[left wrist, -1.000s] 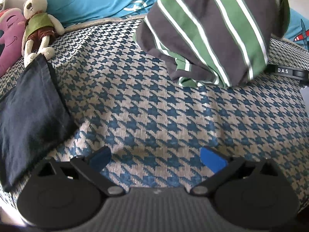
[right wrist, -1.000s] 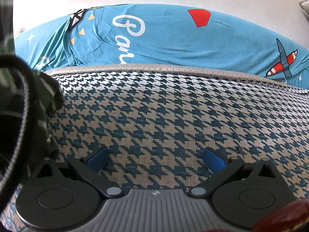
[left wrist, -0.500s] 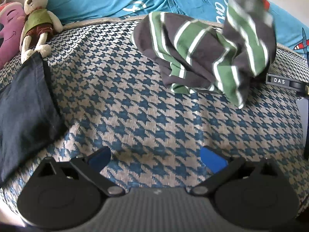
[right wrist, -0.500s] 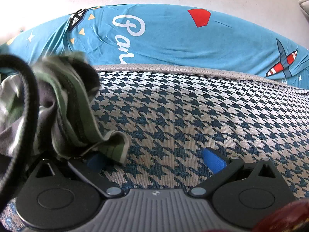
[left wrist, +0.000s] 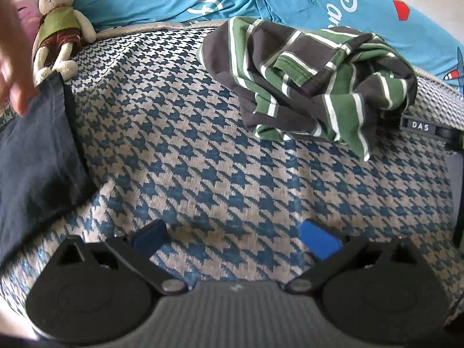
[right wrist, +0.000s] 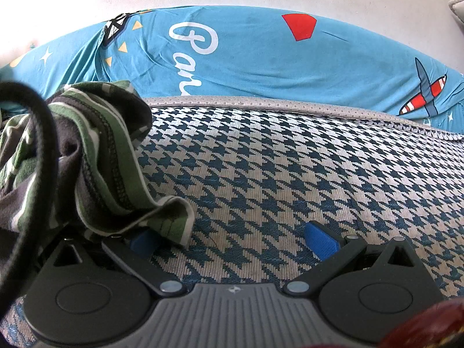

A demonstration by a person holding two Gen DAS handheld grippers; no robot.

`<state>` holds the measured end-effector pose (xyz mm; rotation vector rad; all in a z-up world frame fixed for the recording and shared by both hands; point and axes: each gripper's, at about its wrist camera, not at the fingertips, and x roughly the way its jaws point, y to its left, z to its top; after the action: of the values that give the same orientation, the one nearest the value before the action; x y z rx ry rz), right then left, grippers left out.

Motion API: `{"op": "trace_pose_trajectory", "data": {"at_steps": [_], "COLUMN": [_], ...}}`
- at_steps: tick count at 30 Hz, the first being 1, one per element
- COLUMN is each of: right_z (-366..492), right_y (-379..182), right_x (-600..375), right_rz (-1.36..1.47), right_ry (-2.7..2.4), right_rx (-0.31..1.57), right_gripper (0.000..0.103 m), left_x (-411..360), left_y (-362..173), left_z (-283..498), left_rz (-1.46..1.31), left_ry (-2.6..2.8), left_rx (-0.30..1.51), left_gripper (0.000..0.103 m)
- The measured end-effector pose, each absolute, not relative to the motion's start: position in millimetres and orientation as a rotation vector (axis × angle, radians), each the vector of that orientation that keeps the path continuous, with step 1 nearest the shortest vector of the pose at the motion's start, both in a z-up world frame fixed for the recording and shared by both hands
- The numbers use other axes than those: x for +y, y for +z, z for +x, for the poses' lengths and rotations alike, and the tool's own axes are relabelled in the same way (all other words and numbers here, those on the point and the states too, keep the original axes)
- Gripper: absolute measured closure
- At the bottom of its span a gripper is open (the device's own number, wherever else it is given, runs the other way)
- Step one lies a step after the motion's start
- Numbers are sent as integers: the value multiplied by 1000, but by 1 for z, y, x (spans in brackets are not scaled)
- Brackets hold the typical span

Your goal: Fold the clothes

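Note:
A green, grey and white striped shirt (left wrist: 313,84) lies crumpled on the houndstooth bed cover (left wrist: 203,159), at the far right in the left wrist view. My left gripper (left wrist: 233,237) is open and empty, well short of the shirt. In the right wrist view the same shirt (right wrist: 95,159) is heaped at the left, and its hem drapes over the left fingertip (right wrist: 145,242). My right gripper (right wrist: 233,240) is open, with nothing between its jaws. A dark navy folded garment (left wrist: 32,156) lies at the left in the left wrist view.
A stuffed rabbit (left wrist: 58,26) and a pink plush (left wrist: 24,7) sit at the back left. A blue printed pillow (right wrist: 261,55) runs along the back. A bare hand (left wrist: 11,58) shows at the left edge. A black cable (right wrist: 37,159) loops over the shirt.
The striped shirt, held up in the air a second ago, has dropped onto the bed in a crumpled heap, its hem landing over my right gripper's left finger. Both grippers stayed open.

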<state>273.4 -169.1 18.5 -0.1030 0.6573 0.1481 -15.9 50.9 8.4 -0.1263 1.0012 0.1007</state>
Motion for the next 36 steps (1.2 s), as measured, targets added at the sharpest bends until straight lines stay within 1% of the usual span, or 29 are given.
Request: {"op": "trace_pose_trajectory", "data": {"at_steps": [14, 24, 36], "right_z": [273, 273, 273], "right_y": [19, 19, 19], "right_x": [-169, -169, -169], "right_rz": [-103, -103, -103], "right_ry": [148, 148, 148], "right_rx": [657, 657, 657], "right_gripper": [0, 0, 0], "left_x": [21, 28, 49], "left_y": [23, 11, 5], "left_z": [-19, -11, -12], "left_rz": [-61, -12, -81], "left_ry": [20, 121, 214], "left_rx": [983, 975, 981], "left_gripper": [0, 0, 0]}}
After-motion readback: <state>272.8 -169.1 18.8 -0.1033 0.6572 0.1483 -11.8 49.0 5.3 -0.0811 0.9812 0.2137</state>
